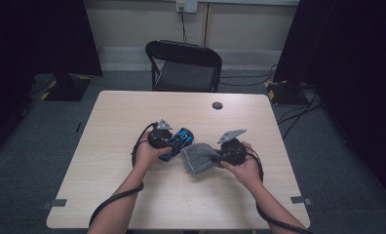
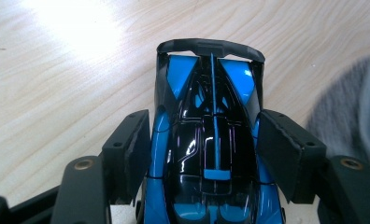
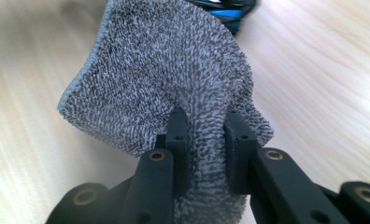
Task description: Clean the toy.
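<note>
Bench state, one frame. My left gripper (image 1: 174, 142) has its two jaws pressed against the flanks of the blue and black toy car (image 1: 177, 142); in the left gripper view the pads sit on either side of the car's body (image 2: 211, 149), mid-length, with the wing end pointing away from me. The car lies near the middle of the table (image 1: 132, 117), a little left of centre, resting on the wood.

My right gripper (image 1: 220, 157) is clamped on a fold of the grey cloth (image 1: 199, 158). In the right gripper view a pinched ridge of the terry cloth (image 3: 174, 70) runs between the jaws, and the rest of it fans upward and leftward, its hemmed edge free. Beyond the cloth's top edge I see a sliver of the car (image 3: 225, 11).

Relations: cloth and car sit just beside each other; from the high view the cloth's left edge meets or nearly meets the car's right side, and I cannot tell whether they touch. The left gripper view puts the cloth (image 2: 356, 112) at the right margin, close to the car.

Surroundings: a small dark round disc (image 1: 217, 105) lies on the far part of the table, well apart from both grippers. A black folding chair (image 1: 183, 66) stands behind the far edge. Nothing lies between the grippers and their loads.
</note>
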Available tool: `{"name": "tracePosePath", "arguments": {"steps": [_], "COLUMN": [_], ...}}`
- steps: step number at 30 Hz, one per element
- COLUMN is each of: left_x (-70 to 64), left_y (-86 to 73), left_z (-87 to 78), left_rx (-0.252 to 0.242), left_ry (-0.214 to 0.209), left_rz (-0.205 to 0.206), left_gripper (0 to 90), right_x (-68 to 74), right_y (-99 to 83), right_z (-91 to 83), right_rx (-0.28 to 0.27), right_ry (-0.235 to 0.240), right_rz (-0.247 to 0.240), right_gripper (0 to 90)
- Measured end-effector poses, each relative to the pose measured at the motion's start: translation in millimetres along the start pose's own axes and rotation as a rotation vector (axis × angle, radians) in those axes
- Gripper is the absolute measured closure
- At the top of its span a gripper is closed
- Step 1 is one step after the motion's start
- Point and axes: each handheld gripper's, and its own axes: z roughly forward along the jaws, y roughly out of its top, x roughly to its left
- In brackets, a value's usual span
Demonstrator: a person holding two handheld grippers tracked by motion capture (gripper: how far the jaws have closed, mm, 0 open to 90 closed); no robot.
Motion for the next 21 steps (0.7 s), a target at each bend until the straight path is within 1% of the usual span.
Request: {"name": "tracePosePath", "arguments": {"steps": [1, 3, 6, 7, 8, 9, 10, 11, 12, 13, 14, 15, 17, 18, 19, 20, 21], "left_x": [-1.0, -3.0, -4.9, -5.6, -6.9, -8.1, -8.9, -8.5, -7.9, -7.9, -7.6, -7.1, -6.8, -6.7, -7.2, -6.8, -7.0], "left_y": [0.5, 1.4, 2.7, 3.2, 4.1, 5.2, 6.4, 7.4, 8.0, 7.8, 7.6, 7.5, 5.7, 4.9, 4.7, 4.9, 4.8], "left_z": [0.0, 0.3, 0.0, -0.7, -1.3, -1.5, -1.2, -1.3, -1.0, -0.2, 0.4, 0.3, 1.0, 0.5, 0.4, -0.2, -0.4], "left_rx": [0.0, 0.005, 0.004, 0.0, -0.003, 0.004, 0.011, 0.022, 0.024, 0.015, 0.008, 0.011, -0.006, -0.009, -0.01, -0.008, -0.008], "left_ry": [0.011, 0.013, 0.025, 0.012, 0.007, 0.01, 0.011, 0.008, 0.004, 0.002, 0.0, 0.001, -0.002, 0.008, 0.006, 0.009, 0.001], "left_rz": [0.01, 0.019, 0.06, 0.054, 0.068, 0.103, 0.113, 0.111, 0.097, 0.084, 0.085, 0.097, 0.096, 0.098, 0.085, 0.082, 0.062], "left_gripper": [35.4, 35.0, 35.1, 36.2, 44.0, 44.9, 45.4, 45.2, 45.6, 45.8, 45.8, 45.7, 45.8, 45.8, 46.1, 46.4, 46.8], "right_x": [2.9, 5.9, 8.4, 9.2, 10.1, 11.3, 12.3, 12.8, 13.6, 14.8, 16.1, 18.0, 22.3, 25.0, 27.4, 30.2, 32.8], "right_y": [1.3, 3.0, 4.8, 5.1, 5.2, 5.4, 5.5, 5.8, 6.2, 6.9, 7.7, 8.7, 11.1, 12.8, 14.6, 16.7, 19.1], "right_z": [2.3, 6.7, 11.1, 12.1, 13.4, 14.3, 14.9, 15.6, 16.3, 17.1, 18.1, 19.1, 21.4, 23.1, 25.1, 27.3, 29.7], "right_rx": [0.009, 0.014, 0.018, 0.019, 0.022, 0.027, 0.028, 0.027, 0.027, 0.026, 0.024, 0.023, 0.017, 0.018, 0.019, 0.023, 0.025], "right_ry": [0.003, 0.016, 0.027, 0.032, 0.036, 0.039, 0.041, 0.048, 0.055, 0.059, 0.066, 0.074, 0.093, 0.101, 0.109, 0.118, 0.126], "right_rz": [-0.01, -0.016, -0.022, -0.023, -0.027, -0.035, -0.039, -0.04, -0.042, -0.047, -0.051, -0.056, -0.074, -0.083, -0.096, -0.107, -0.119], "right_gripper": [74.9, 74.9, 74.7, 74.7, 74.8, 74.7, 74.7, 74.7, 74.7, 74.7, 74.7, 74.7, 74.7, 74.7, 74.7, 74.7, 74.7]}}
